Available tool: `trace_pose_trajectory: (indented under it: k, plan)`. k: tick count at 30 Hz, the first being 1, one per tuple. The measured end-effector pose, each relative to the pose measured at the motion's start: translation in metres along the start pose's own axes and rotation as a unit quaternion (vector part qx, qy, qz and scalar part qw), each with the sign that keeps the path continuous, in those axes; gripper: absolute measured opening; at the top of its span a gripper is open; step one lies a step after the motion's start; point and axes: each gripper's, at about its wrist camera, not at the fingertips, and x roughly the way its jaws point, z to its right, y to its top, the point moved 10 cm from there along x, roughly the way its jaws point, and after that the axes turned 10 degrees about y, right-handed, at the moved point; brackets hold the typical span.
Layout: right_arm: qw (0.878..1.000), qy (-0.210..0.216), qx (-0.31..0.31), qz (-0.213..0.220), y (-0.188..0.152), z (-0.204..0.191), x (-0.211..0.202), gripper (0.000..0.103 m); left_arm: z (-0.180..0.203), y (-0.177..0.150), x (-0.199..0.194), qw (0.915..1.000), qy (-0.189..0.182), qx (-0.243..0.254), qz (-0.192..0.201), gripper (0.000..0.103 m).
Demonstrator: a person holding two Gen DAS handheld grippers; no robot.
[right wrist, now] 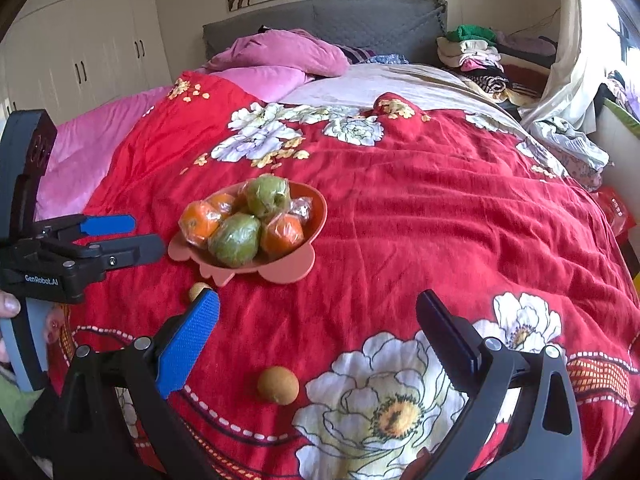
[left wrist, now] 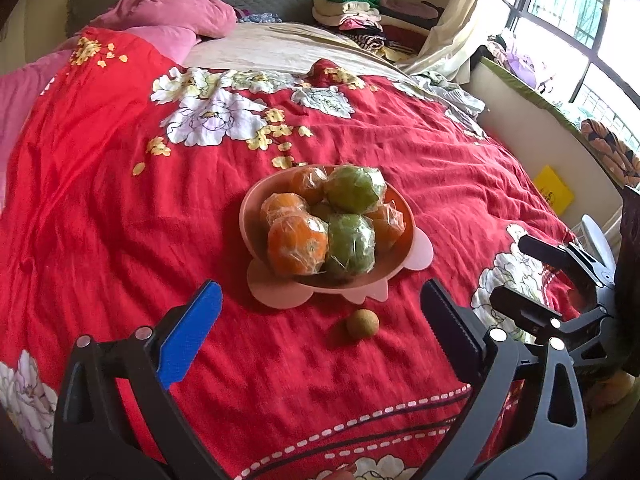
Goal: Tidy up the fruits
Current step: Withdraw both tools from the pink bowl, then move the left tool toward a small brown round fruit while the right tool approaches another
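Jaws of left gripper wide, empty; brown fruit between them, bowl at 12 o'clock. Right-wrist view: right gripper wide, empty; second brown fruit at 6 o'clock, bowl at 11.

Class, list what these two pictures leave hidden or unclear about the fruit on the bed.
- Bowl: in both views the top fruit hides what lies beneath.
- Second small brown fruit: right wrist view, half hidden by a blue finger.
- Nearer brown fruit: absent from the left wrist view, so only one shows there.
- Kind of wrapped green fruit: plastic blurs it.
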Motion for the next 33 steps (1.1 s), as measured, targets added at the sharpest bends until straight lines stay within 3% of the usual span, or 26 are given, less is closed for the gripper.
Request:
trace_pose_trajectory:
  k: [33]
  plan:
    - [0.999,-0.018,-0.004,-0.027,-0.033,-0.002,-0.006,0.099,0.011,-0.025,0.002,0.9994,0.004,0.025,-0.022,0.093]
